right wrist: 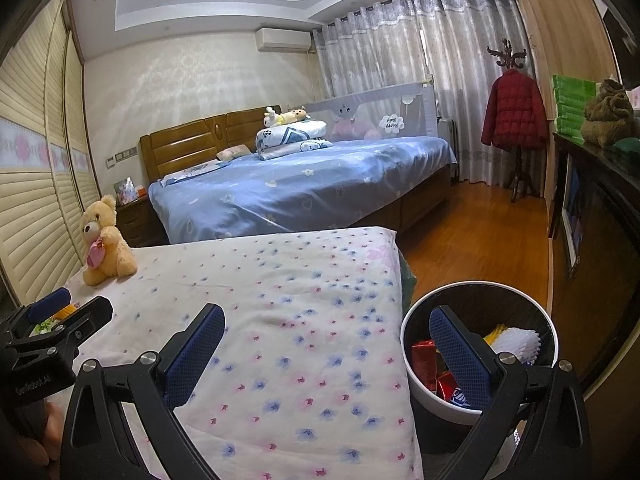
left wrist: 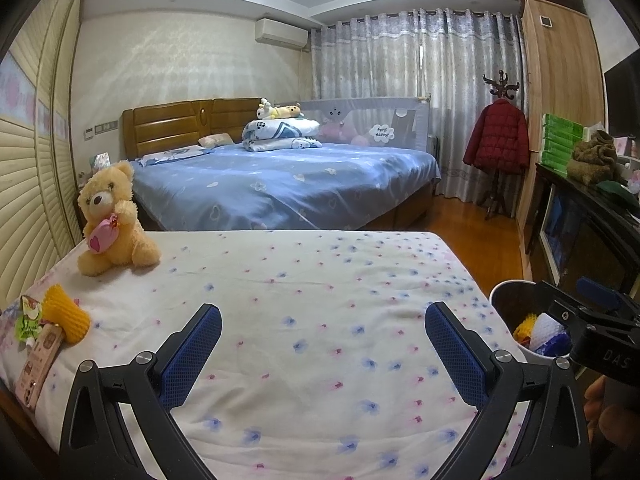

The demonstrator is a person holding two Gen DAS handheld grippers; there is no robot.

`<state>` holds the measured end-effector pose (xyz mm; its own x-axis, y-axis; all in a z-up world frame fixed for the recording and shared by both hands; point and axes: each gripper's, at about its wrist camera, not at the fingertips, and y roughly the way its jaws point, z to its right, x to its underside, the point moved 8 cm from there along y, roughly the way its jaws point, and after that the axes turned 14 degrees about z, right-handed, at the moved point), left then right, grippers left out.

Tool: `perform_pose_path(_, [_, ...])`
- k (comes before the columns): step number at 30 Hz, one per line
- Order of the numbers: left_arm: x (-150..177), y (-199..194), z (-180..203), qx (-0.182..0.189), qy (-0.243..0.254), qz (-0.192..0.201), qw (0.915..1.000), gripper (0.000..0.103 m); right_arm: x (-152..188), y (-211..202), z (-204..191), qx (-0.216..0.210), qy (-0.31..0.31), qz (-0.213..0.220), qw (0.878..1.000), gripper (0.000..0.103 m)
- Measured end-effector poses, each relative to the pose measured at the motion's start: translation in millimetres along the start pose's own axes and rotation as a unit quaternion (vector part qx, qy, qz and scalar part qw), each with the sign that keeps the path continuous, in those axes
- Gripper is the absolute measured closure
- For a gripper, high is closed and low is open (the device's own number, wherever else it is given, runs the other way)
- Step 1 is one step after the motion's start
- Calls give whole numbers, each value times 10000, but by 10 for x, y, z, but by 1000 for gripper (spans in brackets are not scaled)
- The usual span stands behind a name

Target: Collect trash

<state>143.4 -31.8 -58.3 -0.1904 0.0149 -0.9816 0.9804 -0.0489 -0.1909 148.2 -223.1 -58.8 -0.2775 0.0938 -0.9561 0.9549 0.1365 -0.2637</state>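
Both grippers hang wide open and empty, the left gripper (left wrist: 323, 332) over the flowered bedsheet (left wrist: 304, 304), the right gripper (right wrist: 327, 332) straddling the sheet's edge and the white trash bin (right wrist: 420, 380) parked beside the bed for easy drops. Wrappers already sit inside; what's left, a yellow foam net (left wrist: 66, 314) and snack packets (left wrist: 30, 322), lies at the far left, likely the left gripper's job.

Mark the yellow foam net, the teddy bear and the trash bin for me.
yellow foam net (left wrist: 64, 314), left wrist view, on the middle of its mesh body.
teddy bear (left wrist: 110, 224), left wrist view, on its chest.
trash bin (right wrist: 412, 368), right wrist view, on its white outer wall at the left.
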Motion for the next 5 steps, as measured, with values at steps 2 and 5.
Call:
perform_pose_path(2, [2,16,-4,0,-18,-18,10000,1,7,9,2,0,7,-30,10000,0])
perform_pose_path(5, [13,31,-6,1,-7,-36,10000,1,14,15,2,4,11,-52,10000,0])
